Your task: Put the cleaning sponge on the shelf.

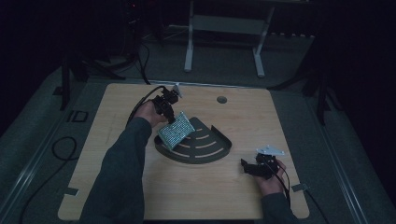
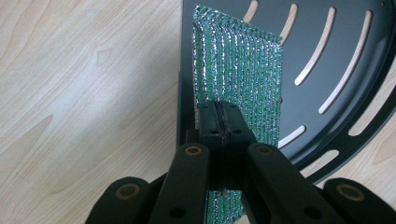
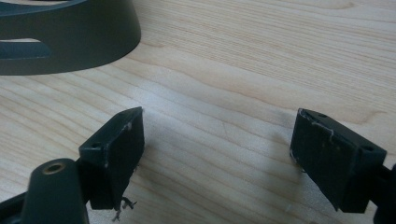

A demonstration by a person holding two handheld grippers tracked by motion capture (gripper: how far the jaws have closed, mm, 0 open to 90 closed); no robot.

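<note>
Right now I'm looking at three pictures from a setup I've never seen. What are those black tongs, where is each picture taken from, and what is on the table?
There is no robot here. A person sits at a wooden table and holds hand-operated tongs in each hand.

The wide picture comes from a camera above the person, looking forward and down. The left tongs are on its left, the right tongs near the lower right.

The other two pictures come from small cameras riding on the tongs, looking along their black jaws.

On the table lies a dark, fan-shaped slotted tray. The left tongs are shut on a glittery green scouring pad, held tilted over the tray; whether it touches the tray I cannot tell.

The right tongs are open and hold nothing, just above bare wood, with the tray's wall beyond them.
</note>
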